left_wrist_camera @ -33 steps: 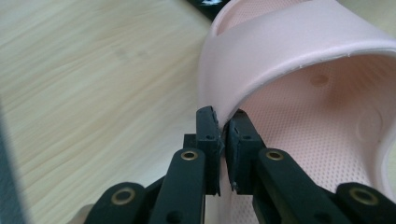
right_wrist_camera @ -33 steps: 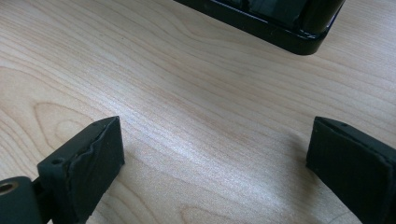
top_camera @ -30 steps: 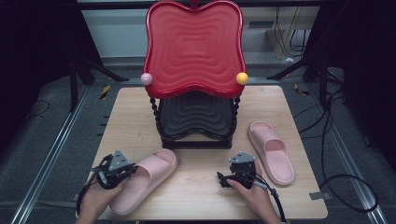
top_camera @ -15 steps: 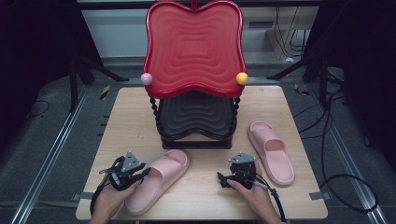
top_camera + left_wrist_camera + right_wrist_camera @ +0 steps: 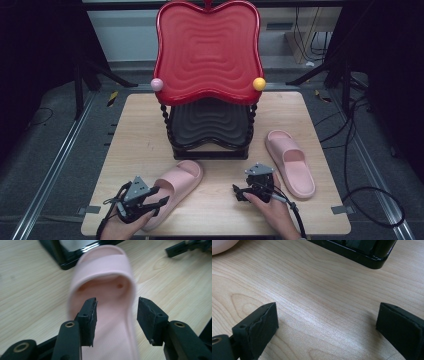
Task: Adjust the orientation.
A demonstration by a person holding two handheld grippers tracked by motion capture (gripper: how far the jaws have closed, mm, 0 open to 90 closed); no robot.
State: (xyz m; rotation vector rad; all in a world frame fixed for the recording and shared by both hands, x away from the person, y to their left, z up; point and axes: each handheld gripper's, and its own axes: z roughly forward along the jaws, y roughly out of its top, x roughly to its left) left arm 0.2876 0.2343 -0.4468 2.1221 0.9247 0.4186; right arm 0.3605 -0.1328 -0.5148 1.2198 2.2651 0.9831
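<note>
On the left, from the high view, we see the left gripper (image 5: pixel 156 201) at the heel end of a soft pink rubber slipper (image 5: pixel 176 186), which lies slanted on the light wooden table (image 5: pixel 135 140) with its toe toward the black base of the stand (image 5: pixel 210 150). The left gripper view shows what the high view cannot: the two black jaws stand apart and have just been opening. One pad (image 5: pixel 90 317) is over the inside of the slipper and the other is outside its right rim, so the rim is between them, but neither pad presses it. The slipper is released and rests on the table. This view also gives the strap and two small holes under it.

In the middle, the high view shows a glossy red wavy tray (image 5: pixel 208 50) standing upright on the stand, with a black wavy tray (image 5: pixel 209 125) below it, a pink ball (image 5: pixel 157 84) and a yellow ball (image 5: pixel 259 83) at its sides.

Further right, the right gripper (image 5: pixel 239 192) is held low over bare wood. The right gripper view shows its jaws wide apart with nothing between them, and the corner of the black base ahead. At the far right a second pink slipper (image 5: pixel 291 162) lies well apart from the first.
</note>
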